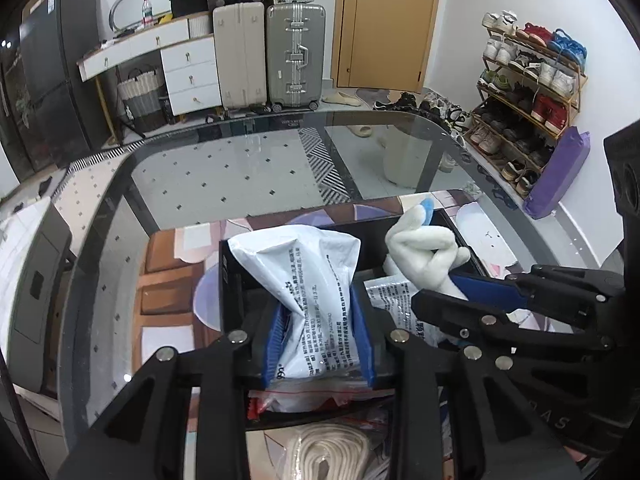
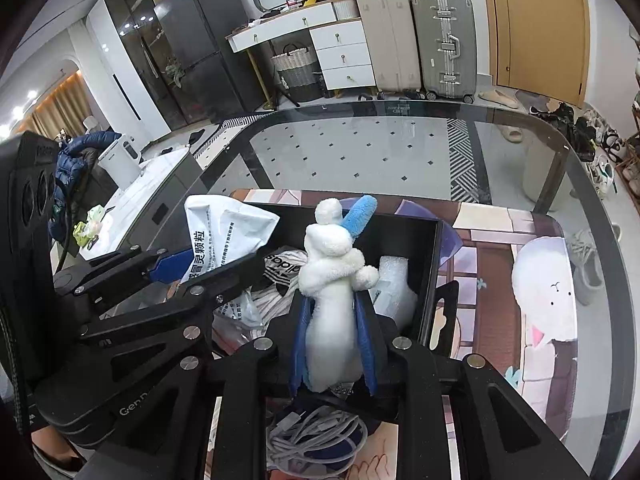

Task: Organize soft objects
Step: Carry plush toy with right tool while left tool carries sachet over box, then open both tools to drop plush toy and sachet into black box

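White printed pouch [image 1: 316, 296] and white plush toy [image 2: 332, 300], upright over black box [image 2: 430, 280]

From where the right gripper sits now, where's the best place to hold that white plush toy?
Around the plush toy's narrow lower body, from below along its length, where the right gripper already clamps it. That part is slim and straight; the bulkier head and blue ear stand clear above the black box.

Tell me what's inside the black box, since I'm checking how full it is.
The black box holds an Adidas bag, a foam piece and clear plastic packets. The held plush toy and white pouch hide its floor.
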### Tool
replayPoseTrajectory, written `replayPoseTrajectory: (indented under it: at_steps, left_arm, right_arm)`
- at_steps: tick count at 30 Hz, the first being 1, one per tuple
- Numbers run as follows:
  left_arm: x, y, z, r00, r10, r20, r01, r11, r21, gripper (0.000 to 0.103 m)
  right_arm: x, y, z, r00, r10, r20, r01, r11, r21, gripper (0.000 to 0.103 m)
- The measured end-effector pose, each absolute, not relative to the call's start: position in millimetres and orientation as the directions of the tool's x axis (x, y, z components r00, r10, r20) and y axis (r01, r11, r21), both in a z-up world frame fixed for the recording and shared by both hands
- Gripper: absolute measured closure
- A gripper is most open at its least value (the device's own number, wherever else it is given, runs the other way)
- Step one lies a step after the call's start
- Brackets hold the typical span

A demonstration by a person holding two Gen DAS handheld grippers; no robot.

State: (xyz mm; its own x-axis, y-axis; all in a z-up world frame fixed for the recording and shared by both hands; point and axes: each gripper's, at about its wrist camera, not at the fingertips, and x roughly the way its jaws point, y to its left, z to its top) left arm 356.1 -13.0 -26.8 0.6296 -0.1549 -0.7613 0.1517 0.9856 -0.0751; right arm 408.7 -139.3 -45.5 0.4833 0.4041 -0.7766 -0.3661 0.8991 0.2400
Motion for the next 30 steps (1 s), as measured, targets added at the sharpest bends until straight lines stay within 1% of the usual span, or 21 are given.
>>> replayPoseTrajectory:
  at_steps: [2, 3, 4, 5, 6, 9, 12, 13, 14, 16, 20, 26, 30]
  left_arm:
    - [356, -12, -27, 0.624, -0.161, -0.765, 0.15, 0.985, -0.085, 0.068]
    - [356, -10, -27, 0.626, -0.152, -0.765, 0.141, 0.987, -0.081, 0.061]
    - [356, -9, -26, 0.631, -0.133, -0.764, 0.123, 0.99, -0.07, 0.05]
    - [356, -8, -26, 0.637, -0.103, -0.764, 0.097, 0.994, -0.052, 0.046]
    - [355, -7, -25, 0.641, -0.1, -0.761, 0.095, 0.994, -0.051, 0.043]
    - [354, -6, -22, 0.648, -0.118, -0.752, 0.104, 0.992, -0.066, 0.04]
    - [354, -4, -20, 0.656, -0.096, -0.749, 0.084, 0.995, -0.053, 0.031]
    - [353, -3, -19, 0.66, -0.086, -0.747, 0.077, 0.996, -0.046, 0.027]
    - [353, -2, -18, 0.664, -0.082, -0.743, 0.072, 0.996, -0.045, 0.027]
    - [353, 0, -18, 0.664, -0.089, -0.742, 0.071, 0.996, -0.056, 0.027]
    - [352, 1, -19, 0.661, -0.1, -0.743, 0.08, 0.995, -0.062, 0.027]
    - [341, -2, -13, 0.672, -0.096, -0.735, 0.102, 0.994, -0.036, 0.025]
    - [327, -3, -7, 0.687, -0.094, -0.72, 0.113, 0.993, -0.022, 0.021]
  right_arm:
    - [410, -140, -45, 0.484, 0.399, -0.779, -0.363, 0.901, 0.237, 0.08]
    - [409, -141, -44, 0.489, 0.394, -0.778, -0.356, 0.905, 0.235, 0.08]
    - [409, -142, -44, 0.492, 0.391, -0.778, -0.349, 0.907, 0.235, 0.08]
    - [409, -144, -44, 0.493, 0.394, -0.775, -0.345, 0.907, 0.241, 0.08]
    - [408, -144, -43, 0.494, 0.397, -0.774, -0.344, 0.906, 0.245, 0.08]
    - [404, -146, -41, 0.496, 0.395, -0.773, -0.342, 0.907, 0.245, 0.079]
    - [402, -147, -38, 0.495, 0.399, -0.772, -0.339, 0.907, 0.251, 0.078]
    - [402, -149, -38, 0.497, 0.399, -0.77, -0.335, 0.907, 0.254, 0.076]
    - [401, -149, -37, 0.5, 0.4, -0.768, -0.333, 0.908, 0.255, 0.073]
    - [402, -149, -36, 0.504, 0.4, -0.765, -0.329, 0.908, 0.258, 0.071]
    - [398, -154, -34, 0.503, 0.407, -0.762, -0.332, 0.905, 0.265, 0.071]
    - [386, -159, -26, 0.508, 0.422, -0.75, -0.339, 0.899, 0.277, 0.07]
    - [375, -161, -21, 0.506, 0.431, -0.747, -0.347, 0.895, 0.281, 0.07]
